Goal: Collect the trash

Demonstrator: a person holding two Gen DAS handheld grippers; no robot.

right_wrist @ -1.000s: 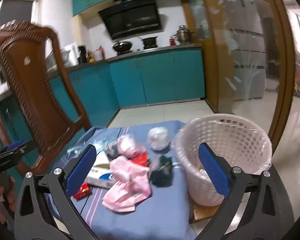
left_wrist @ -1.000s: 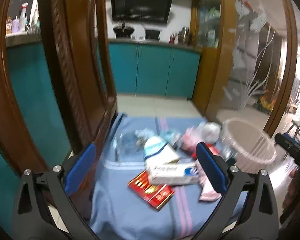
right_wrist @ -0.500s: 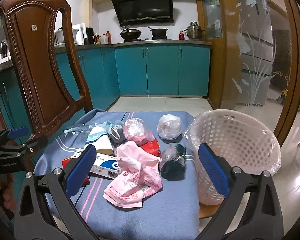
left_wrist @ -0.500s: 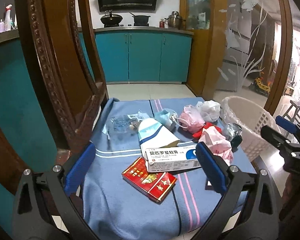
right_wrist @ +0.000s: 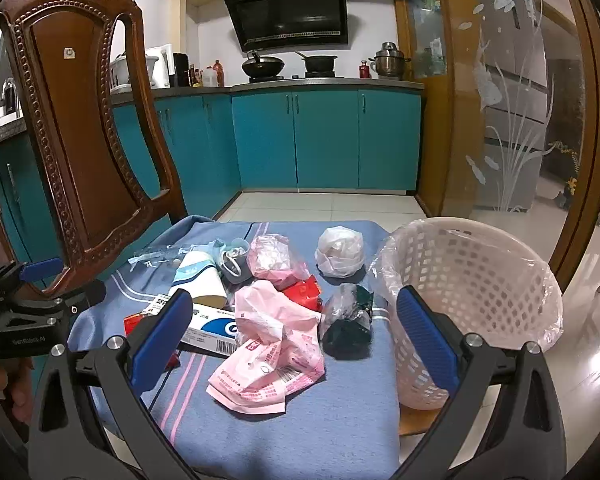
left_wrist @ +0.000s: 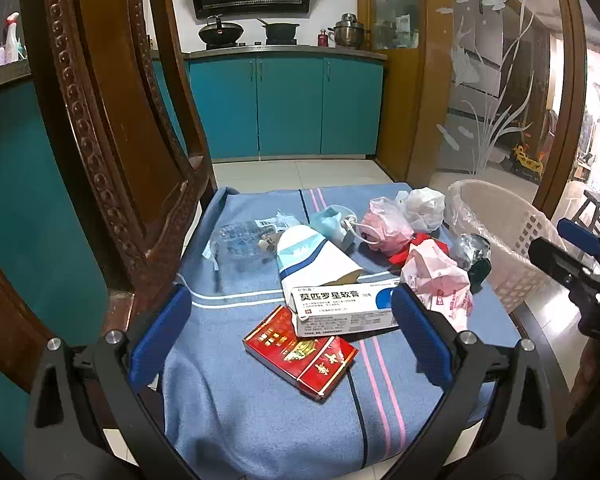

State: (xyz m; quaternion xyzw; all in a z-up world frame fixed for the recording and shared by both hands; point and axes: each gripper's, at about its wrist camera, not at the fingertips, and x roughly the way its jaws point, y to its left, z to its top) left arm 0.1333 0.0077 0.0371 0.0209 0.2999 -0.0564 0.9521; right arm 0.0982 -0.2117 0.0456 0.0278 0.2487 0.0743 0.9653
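Note:
Trash lies on a blue cloth (left_wrist: 283, 408): a red cigarette pack (left_wrist: 300, 354), a white medicine box (left_wrist: 344, 308), a paper cup (left_wrist: 312, 256), a crumpled pink bag (right_wrist: 271, 344), a dark wrapped lump (right_wrist: 346, 322), a white bag ball (right_wrist: 340, 252) and a clear wrapper (left_wrist: 239, 240). A white lined basket (right_wrist: 468, 304) stands at the cloth's right edge. My left gripper (left_wrist: 287, 340) is open above the red pack. My right gripper (right_wrist: 295, 336) is open above the pink bag; it also shows at the right of the left wrist view (left_wrist: 580, 268).
A carved wooden chair (right_wrist: 83, 152) stands at the cloth's left. Teal kitchen cabinets (right_wrist: 324, 140) and tiled floor lie behind. A frosted glass door in a wooden frame (right_wrist: 512, 92) is to the right. The left gripper shows at the left edge of the right wrist view (right_wrist: 31, 308).
Both grippers have pulled back and steadied, so the trash pile and basket sit more centred in view. Both stay open. The trash has not moved.

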